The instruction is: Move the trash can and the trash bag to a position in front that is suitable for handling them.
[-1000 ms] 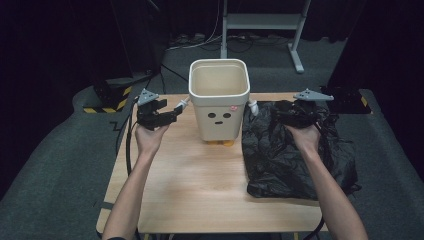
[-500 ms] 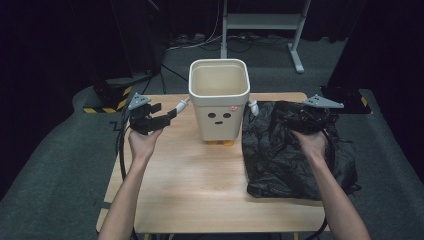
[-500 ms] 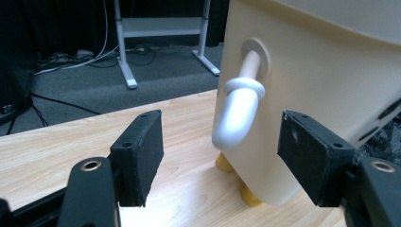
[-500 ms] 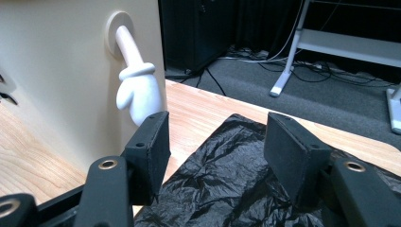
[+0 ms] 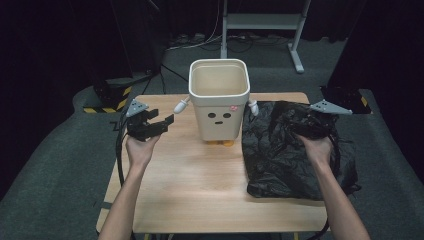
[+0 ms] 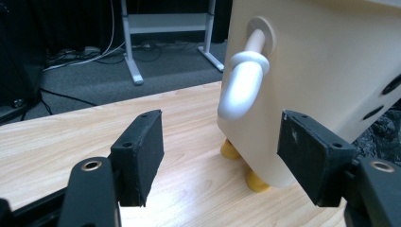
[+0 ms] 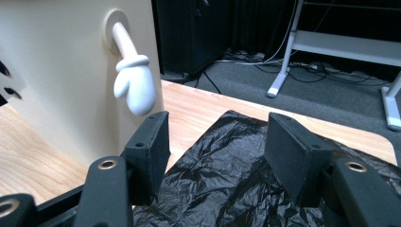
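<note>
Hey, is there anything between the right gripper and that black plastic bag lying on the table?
Nothing visible does. The right gripper hangs directly over the black bag with its jaws open and empty, and only air shows between pads and plastic. The cream bin stands off to the side, beside the bag.

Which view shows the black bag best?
The high view: the black bag lies whole, spread on the table right of the bin. The right gripper view shows crinkled folds beneath its gripper; the left gripper view catches a sliver at its right edge.
</note>
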`<state>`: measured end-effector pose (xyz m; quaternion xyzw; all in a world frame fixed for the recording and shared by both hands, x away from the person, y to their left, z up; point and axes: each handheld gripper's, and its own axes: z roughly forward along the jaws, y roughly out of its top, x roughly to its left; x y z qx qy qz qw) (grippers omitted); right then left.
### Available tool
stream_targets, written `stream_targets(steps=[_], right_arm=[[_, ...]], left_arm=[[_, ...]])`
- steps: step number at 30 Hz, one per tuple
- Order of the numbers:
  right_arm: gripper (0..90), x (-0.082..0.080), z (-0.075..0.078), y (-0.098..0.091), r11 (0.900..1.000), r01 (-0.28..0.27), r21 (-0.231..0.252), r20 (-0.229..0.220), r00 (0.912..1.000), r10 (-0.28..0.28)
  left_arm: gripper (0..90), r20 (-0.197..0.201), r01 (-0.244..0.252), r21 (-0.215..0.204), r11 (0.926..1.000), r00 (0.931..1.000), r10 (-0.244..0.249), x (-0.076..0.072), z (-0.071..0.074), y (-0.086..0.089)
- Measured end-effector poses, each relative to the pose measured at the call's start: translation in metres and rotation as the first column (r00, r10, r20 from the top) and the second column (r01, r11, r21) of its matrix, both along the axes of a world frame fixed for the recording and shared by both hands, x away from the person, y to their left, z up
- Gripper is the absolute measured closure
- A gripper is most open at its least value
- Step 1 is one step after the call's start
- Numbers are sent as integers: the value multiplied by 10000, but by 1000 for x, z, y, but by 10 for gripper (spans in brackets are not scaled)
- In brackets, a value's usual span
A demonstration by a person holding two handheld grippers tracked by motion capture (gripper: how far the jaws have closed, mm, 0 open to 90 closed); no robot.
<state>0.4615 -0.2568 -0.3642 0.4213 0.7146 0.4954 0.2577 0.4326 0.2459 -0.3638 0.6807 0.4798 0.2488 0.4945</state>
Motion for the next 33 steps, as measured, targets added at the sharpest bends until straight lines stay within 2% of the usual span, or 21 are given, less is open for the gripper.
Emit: stream_targets(steps=[3, 4, 10, 16, 31, 33], right_arm=[[405, -1, -4, -2, 9999, -60, 84, -59, 10000, 60], [405, -2, -5, -2, 9999, -63, 125, -64, 10000, 64], [407, -6, -13, -6, 9996, -1, 285, -142, 9999, 5], [408, -11, -20, -9, 9997, 93, 245, -158, 9998, -89], [411, -16, -45, -12, 9991, 337, 259, -503, 9982, -324], [411, -17, -48, -13, 9990, 376, 255, -526, 9980, -362]], left_arm=[[318, -132, 109, 187, 9998, 9999, -106, -2, -3, 2], [318, -137, 46, 40, 10000, 9999, -45, -2, -5, 1], [318, -167, 89, 54, 9999, 9998, -88, -7, -10, 3], [318, -164, 32, 123, 9999, 9999, -30, -12, -18, 2], [318, -623, -64, 84, 9999, 9980, 69, -18, -44, 4], [318, -574, -148, 166, 9998, 9982, 157, -19, -46, 4]])
